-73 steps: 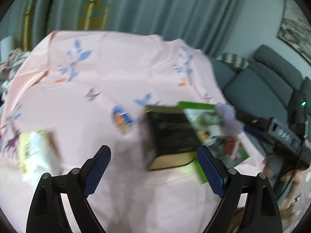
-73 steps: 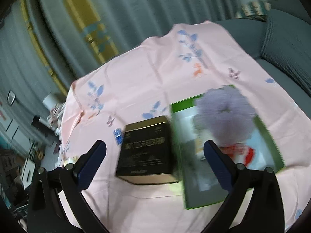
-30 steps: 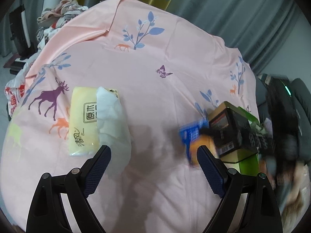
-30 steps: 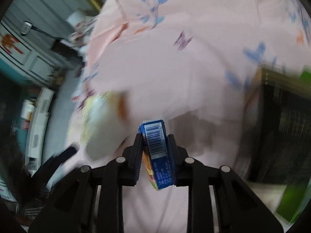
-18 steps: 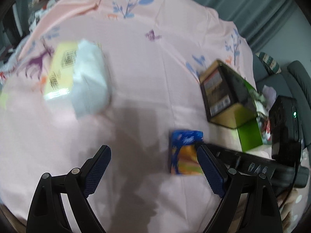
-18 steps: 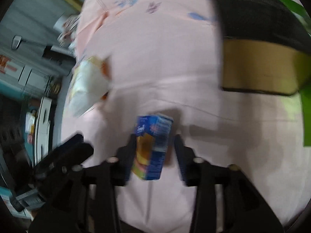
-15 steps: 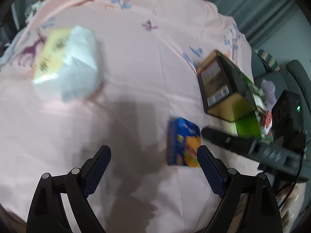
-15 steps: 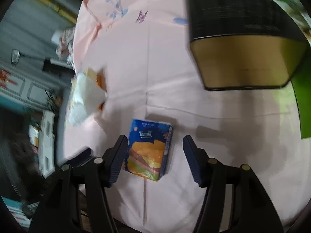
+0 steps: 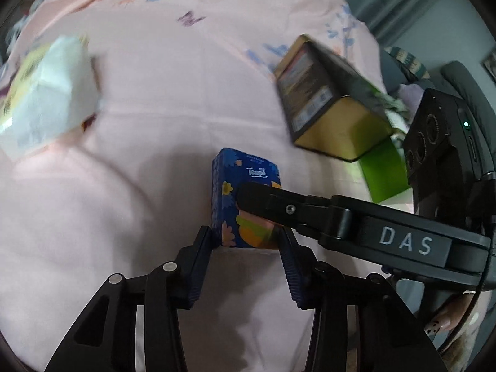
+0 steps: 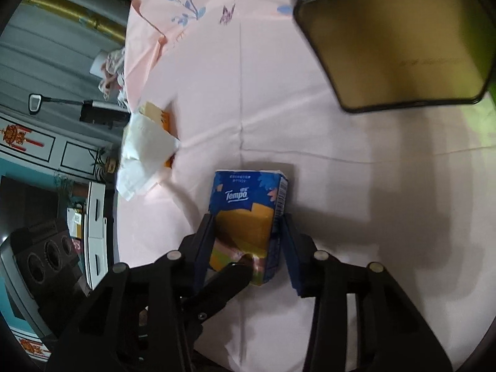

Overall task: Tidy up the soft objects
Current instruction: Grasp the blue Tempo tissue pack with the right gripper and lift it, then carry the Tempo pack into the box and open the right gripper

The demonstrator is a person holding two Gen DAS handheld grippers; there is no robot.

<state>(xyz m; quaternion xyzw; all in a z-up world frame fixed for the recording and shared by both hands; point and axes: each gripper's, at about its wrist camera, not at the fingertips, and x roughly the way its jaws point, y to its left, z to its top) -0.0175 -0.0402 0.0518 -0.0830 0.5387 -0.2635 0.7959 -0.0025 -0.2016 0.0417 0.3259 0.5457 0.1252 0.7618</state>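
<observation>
A blue and orange Tempo tissue pack (image 9: pixel 245 186) (image 10: pixel 245 214) lies on the pink cloth (image 9: pixel 155 71). My left gripper (image 9: pixel 246 241) straddles its near end. The jaws are closing, with both pads against the pack's sides. My right gripper (image 10: pixel 248 235) also has the pack between its closing jaws, pads touching. One of its fingers (image 9: pixel 279 204) crosses over the pack in the left wrist view. A left finger (image 10: pixel 232 274) shows at the pack's near end in the right wrist view. A yellow tissue pack (image 9: pixel 46 93) (image 10: pixel 145 142) with white tissue pulled out lies to the left.
A black and gold tin box (image 9: pixel 328 108) (image 10: pixel 396 40) stands to the right on a green book (image 9: pixel 384 167). The right gripper's camera housing (image 9: pixel 434 142) and a hand (image 9: pixel 440 319) fill the right side. A grey sofa (image 9: pixel 465 77) lies beyond the cloth's edge.
My left gripper came down to the tissue pack and its wide jaws narrowed onto it. My right gripper, which had let the pack down on the cloth, narrowed around it again.
</observation>
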